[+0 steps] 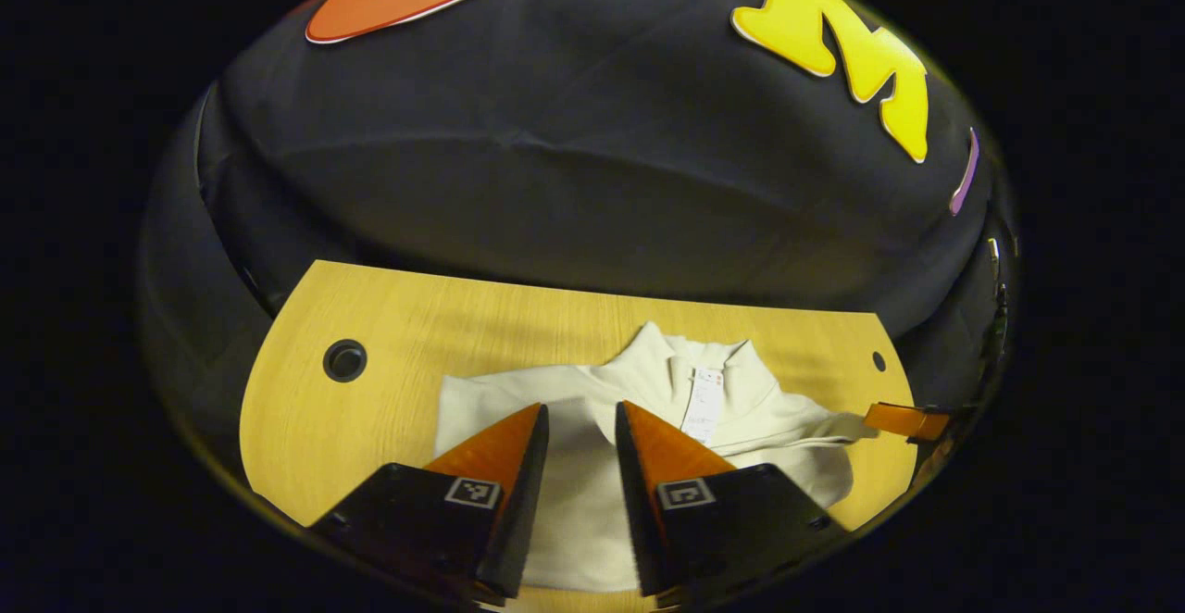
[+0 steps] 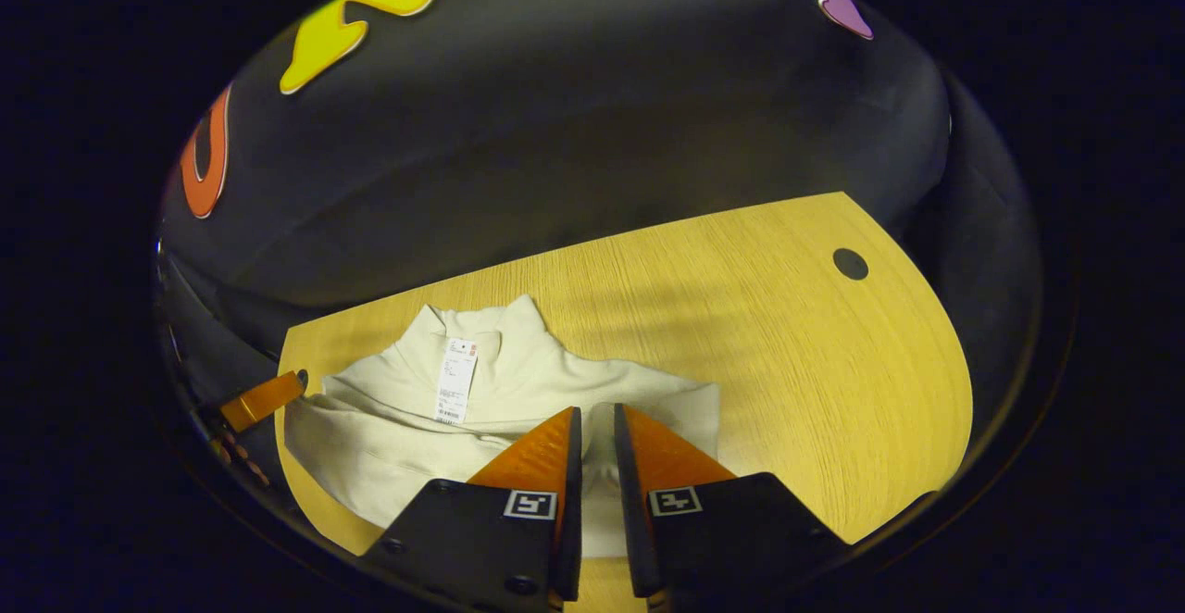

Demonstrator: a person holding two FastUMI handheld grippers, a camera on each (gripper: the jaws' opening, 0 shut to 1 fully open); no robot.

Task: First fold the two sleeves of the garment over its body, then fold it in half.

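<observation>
Two grippers — left gripper [image 1: 581, 423], right gripper [image 2: 594, 428] — over one garment [image 2: 518, 391], one table [image 2: 787, 335]

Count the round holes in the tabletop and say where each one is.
2. In the left gripper view, a large hole sits near the table's far left corner and a small hole near its far right corner. The garment may hide others.

Left gripper [image 1: 581, 419] above a cream garment [image 1: 592, 483] lying on a wooden desk [image 1: 389, 317], jaws parted with nothing between them. The collar [image 1: 690, 354] points toward the booth wall, with a white tag [image 1: 705, 402] below it. Right gripper [image 1: 912, 420] at the garment's right edge. A round hole [image 1: 344, 360] sits at the desk's left.
</observation>
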